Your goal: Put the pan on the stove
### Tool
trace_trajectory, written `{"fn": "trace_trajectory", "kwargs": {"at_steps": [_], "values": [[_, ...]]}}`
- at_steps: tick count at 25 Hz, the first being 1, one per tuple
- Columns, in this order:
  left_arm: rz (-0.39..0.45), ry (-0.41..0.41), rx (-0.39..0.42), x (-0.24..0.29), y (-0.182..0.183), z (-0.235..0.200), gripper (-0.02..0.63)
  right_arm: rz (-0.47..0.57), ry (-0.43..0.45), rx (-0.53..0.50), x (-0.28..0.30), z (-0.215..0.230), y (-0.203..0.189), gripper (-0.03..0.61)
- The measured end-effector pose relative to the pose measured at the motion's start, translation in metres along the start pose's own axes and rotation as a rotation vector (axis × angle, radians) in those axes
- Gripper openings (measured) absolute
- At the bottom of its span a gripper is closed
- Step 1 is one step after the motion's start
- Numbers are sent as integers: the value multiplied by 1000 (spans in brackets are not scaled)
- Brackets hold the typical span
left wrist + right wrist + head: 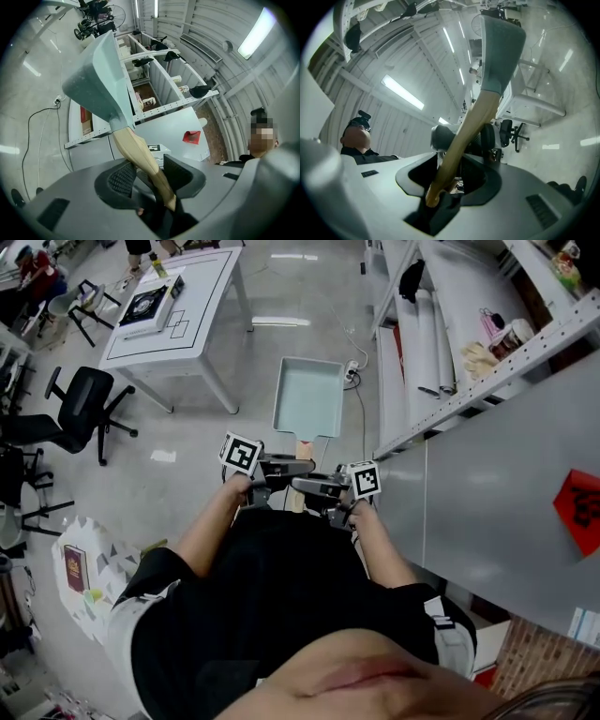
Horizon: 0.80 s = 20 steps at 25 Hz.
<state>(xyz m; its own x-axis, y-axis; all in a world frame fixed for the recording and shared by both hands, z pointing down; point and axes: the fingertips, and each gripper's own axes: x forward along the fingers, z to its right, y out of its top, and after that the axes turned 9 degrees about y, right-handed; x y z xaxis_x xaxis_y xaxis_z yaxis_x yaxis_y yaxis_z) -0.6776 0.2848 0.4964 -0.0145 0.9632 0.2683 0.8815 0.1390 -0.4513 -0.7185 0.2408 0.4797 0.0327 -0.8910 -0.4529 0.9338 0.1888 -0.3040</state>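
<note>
Left tongs (151, 177) half-spread, clamped on the wooden handle (133, 150) of the pan (307, 395), right tongs (465, 139) gripping it too

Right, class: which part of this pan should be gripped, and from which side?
The wooden handle, approached from its free end, away from the pan itself. It is the only narrow bar jaws can span; the pan is broad and shallow. The left hand-held gripper and right hand-held gripper both clamp it there.

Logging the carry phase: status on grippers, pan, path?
Left gripper and right gripper both shut on pan handle. Pan held over floor, not yet on stove on white table. Office chair beside table, route looks open.
</note>
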Motion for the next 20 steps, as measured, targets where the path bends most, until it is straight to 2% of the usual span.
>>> {"fn": "trace_trajectory", "kwargs": {"at_steps": [5, 7, 9, 10, 13, 20], "values": [[-6, 30, -4, 4, -5, -3, 187, 5, 15, 18, -3, -6, -3, 163], [-3, 10, -17, 8, -2, 1, 187, 10, 7, 27, -5, -7, 0, 163], [1, -39, -67, 14, 0, 8, 189, 13, 11, 26, -8, -8, 5, 163], [-2, -44, -66, 16, 2, 8, 190, 14, 9, 23, -10, -7, 7, 163], [-12, -12, 6, 19, 10, 0, 190, 20, 9, 17, -15, -5, 13, 163], [-18, -36, 27, 28, 45, -17, 193, 40, -3, 17, -23, 8, 51, 164]]}}
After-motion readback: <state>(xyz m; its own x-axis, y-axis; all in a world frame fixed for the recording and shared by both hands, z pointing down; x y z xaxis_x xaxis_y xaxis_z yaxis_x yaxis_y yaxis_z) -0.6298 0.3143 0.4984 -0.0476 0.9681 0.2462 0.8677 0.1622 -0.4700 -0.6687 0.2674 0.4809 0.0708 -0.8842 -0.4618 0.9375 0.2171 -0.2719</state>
